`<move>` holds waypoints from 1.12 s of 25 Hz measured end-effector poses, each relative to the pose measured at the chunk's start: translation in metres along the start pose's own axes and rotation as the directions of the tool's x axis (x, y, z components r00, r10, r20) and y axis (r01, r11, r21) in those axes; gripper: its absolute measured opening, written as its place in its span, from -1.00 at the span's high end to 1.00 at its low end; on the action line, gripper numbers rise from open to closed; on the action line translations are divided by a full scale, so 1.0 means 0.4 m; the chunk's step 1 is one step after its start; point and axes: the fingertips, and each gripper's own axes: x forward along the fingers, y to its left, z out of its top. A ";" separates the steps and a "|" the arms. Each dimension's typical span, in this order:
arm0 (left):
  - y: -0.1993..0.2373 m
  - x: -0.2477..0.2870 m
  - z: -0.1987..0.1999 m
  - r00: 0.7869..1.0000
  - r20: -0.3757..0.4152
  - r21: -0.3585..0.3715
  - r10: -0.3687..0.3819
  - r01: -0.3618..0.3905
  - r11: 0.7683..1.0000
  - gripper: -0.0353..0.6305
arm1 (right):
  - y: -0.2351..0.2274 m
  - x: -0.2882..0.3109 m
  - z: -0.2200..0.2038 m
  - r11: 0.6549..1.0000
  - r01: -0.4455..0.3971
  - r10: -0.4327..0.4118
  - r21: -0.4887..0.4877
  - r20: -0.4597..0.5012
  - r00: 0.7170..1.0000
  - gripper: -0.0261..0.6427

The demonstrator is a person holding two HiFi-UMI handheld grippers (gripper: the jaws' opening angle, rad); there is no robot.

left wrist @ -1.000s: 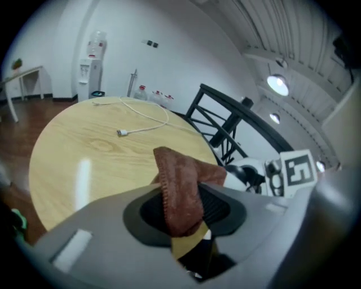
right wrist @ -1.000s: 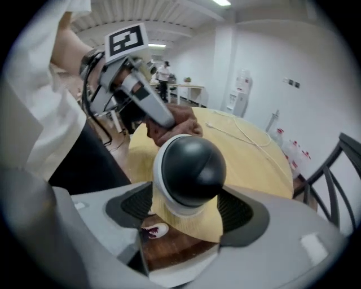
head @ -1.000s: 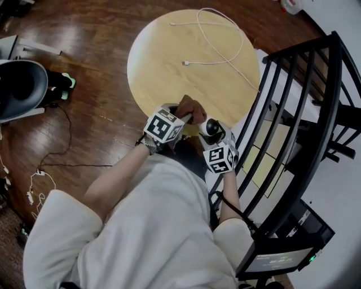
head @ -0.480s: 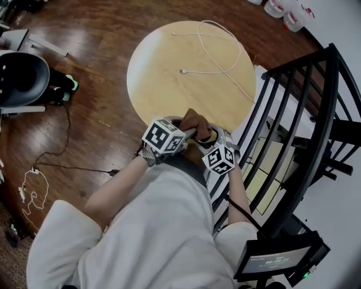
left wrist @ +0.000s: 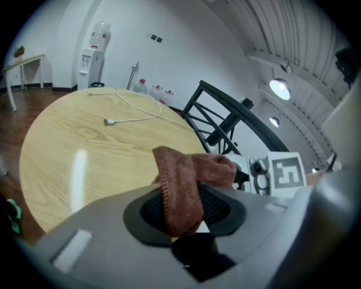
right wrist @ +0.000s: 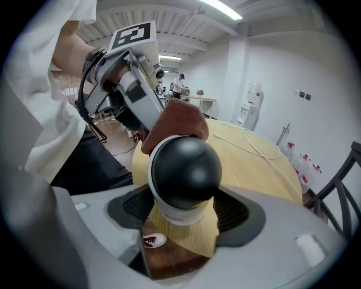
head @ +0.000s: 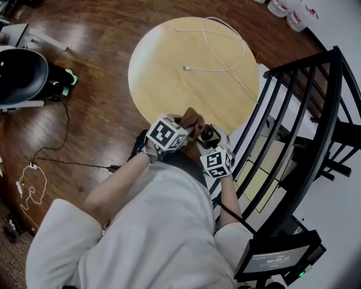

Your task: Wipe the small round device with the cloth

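Note:
The small round device (right wrist: 185, 169), a black dome on a white base, sits between the pads of my right gripper (right wrist: 186, 210), which is shut on it above the table's near edge. In the head view the device (head: 207, 134) shows just ahead of the right gripper (head: 208, 143). A brown cloth (left wrist: 181, 182) hangs folded from my left gripper (left wrist: 186, 208), which is shut on it. The cloth (right wrist: 176, 122) rests against the far top of the dome. From above, the cloth (head: 191, 120) lies just left of the device, at the tip of the left gripper (head: 185, 132).
The round wooden table (head: 163, 68) carries a white cable (head: 217, 51) on its far half. A black railing (head: 304, 118) stands close on the right. A dark chair (head: 20, 76) and floor cables (head: 34, 180) are on the left. Bottles (head: 290, 14) stand at the far right.
Half a second ago the cloth lay over the device and hid it from above. Now the cloth has slid off to the left and the black dome shows again.

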 end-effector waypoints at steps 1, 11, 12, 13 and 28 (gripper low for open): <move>0.005 0.007 -0.006 1.000 -0.009 0.000 0.001 -0.001 1.000 0.49 | 0.000 -0.002 -0.001 1.000 0.015 -0.015 0.022 0.002 1.000 -0.06; 0.066 0.046 -0.025 0.997 -0.069 -0.001 0.026 -0.026 1.000 0.49 | 0.009 0.003 -0.001 0.981 0.102 -0.102 0.166 -0.008 0.995 -0.02; 0.070 0.050 -0.026 0.997 -0.076 -0.003 0.024 -0.025 1.000 0.49 | 0.010 0.002 0.000 0.980 0.106 -0.105 0.168 -0.012 0.994 -0.02; 0.073 0.054 -0.028 0.996 -0.085 -0.006 0.022 -0.022 1.000 0.49 | 0.012 0.000 0.001 0.980 0.108 -0.107 0.168 -0.015 0.994 -0.02; 0.113 0.066 -0.035 0.993 -0.070 0.092 0.090 -0.084 0.992 0.48 | 0.030 0.010 -0.018 1.000 0.016 -0.015 0.022 -0.057 0.998 -0.04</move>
